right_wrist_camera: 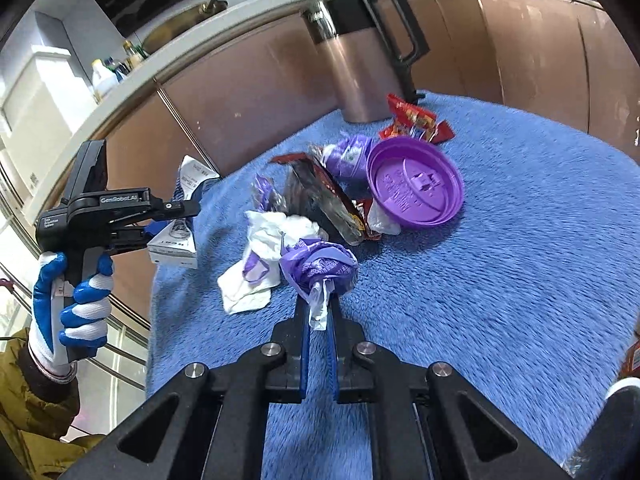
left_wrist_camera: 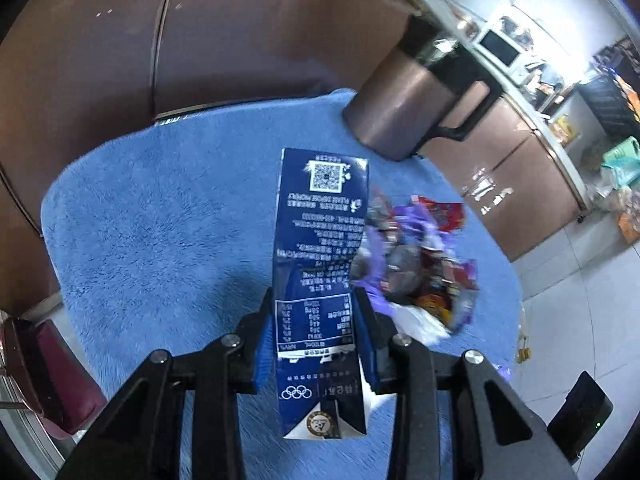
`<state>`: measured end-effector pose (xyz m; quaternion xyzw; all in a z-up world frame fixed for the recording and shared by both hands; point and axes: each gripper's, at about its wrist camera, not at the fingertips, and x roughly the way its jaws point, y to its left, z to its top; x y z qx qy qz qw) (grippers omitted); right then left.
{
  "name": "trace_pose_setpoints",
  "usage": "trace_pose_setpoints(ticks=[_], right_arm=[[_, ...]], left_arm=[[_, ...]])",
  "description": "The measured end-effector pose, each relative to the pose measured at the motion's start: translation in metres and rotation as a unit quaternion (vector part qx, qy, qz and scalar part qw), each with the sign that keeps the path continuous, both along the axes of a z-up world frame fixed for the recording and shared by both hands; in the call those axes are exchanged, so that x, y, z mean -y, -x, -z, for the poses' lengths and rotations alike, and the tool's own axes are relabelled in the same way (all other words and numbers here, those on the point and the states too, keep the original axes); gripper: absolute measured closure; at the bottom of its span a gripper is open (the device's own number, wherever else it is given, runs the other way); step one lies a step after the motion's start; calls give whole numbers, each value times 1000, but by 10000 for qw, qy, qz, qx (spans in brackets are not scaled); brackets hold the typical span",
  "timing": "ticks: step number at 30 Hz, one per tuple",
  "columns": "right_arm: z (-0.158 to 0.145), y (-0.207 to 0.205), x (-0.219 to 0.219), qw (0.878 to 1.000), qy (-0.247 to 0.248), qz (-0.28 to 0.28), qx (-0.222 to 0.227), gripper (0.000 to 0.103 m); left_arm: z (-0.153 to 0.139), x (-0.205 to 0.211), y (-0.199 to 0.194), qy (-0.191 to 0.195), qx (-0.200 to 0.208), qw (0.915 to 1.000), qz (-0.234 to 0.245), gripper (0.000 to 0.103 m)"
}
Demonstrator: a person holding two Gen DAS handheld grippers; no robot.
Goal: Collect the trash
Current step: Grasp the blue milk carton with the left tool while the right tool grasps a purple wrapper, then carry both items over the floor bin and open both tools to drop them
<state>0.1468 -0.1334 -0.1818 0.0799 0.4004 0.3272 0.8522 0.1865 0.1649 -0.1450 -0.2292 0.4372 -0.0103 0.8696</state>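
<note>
My left gripper (left_wrist_camera: 314, 296) is shut on a dark blue milk carton (left_wrist_camera: 320, 220), its pads pressing the long sides, and holds it above the blue fleece cloth (left_wrist_camera: 160, 220). The right wrist view shows that left gripper (right_wrist_camera: 188, 208) at the left with the carton (right_wrist_camera: 174, 244) in it, in a gloved hand (right_wrist_camera: 72, 308). My right gripper (right_wrist_camera: 319, 300) is shut on a crumpled purple wrapper (right_wrist_camera: 320, 268) at the near edge of the trash pile. The pile holds a purple lid (right_wrist_camera: 416, 188), a white tissue (right_wrist_camera: 264, 248), a dark wrapper (right_wrist_camera: 324, 200) and a red snack wrapper (right_wrist_camera: 416, 120).
A copper jug (right_wrist_camera: 356, 76) with a black handle stands at the cloth's far edge, behind the pile; it also shows in the left wrist view as the jug (left_wrist_camera: 400, 108). Brown cabinets (right_wrist_camera: 248, 96) and a counter with a sink run behind. The cloth (right_wrist_camera: 500, 280) lies bare at the right.
</note>
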Motion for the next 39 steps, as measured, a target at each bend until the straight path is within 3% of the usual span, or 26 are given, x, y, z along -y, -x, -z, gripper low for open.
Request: trace_pose_setpoints(ticks=[5,8,13,17,19,21,24,25,27,29,34,39], right_arm=[[-12,30,47,9973,-258,661,212,96],[-13,53,83,9908,-283,1303,239,96],[2,91,164,9625,19,2713,60,96],[25,117,230,9268,345,3726,-331,96],[34,123,256,9123,405,4044,-505,96],[45,123,276,9013,460,4251,-692,94],[60,119,298,8897,561,4441,-895,91],[64,116,303,8862,620,4489,-965,90],[72,116,310,8764,796,4637,-1026,64],[76,126,319,8670,806,4799,-1071,48],[81,143,324,8571,770,4958,-1170,48],[62,133,306,8745,642,4713,-944,47]], left_arm=[[-27,59,11,102,298,9957,869,70],[-32,119,14,223,330,9854,1658,70],[-33,236,16,257,248,9528,3013,70],[-27,326,28,150,166,9230,3842,70],[-20,370,30,101,73,9086,4175,69],[-12,405,35,-73,67,9004,4349,69],[2,452,34,-9,-169,8854,4646,69],[4,466,34,-172,-106,8841,4669,65],[5,478,31,-211,-85,8810,4727,52],[4,475,32,-112,-71,8824,4704,50],[-15,459,34,-20,113,8845,4663,50],[-30,411,39,-270,411,8959,4415,50]])
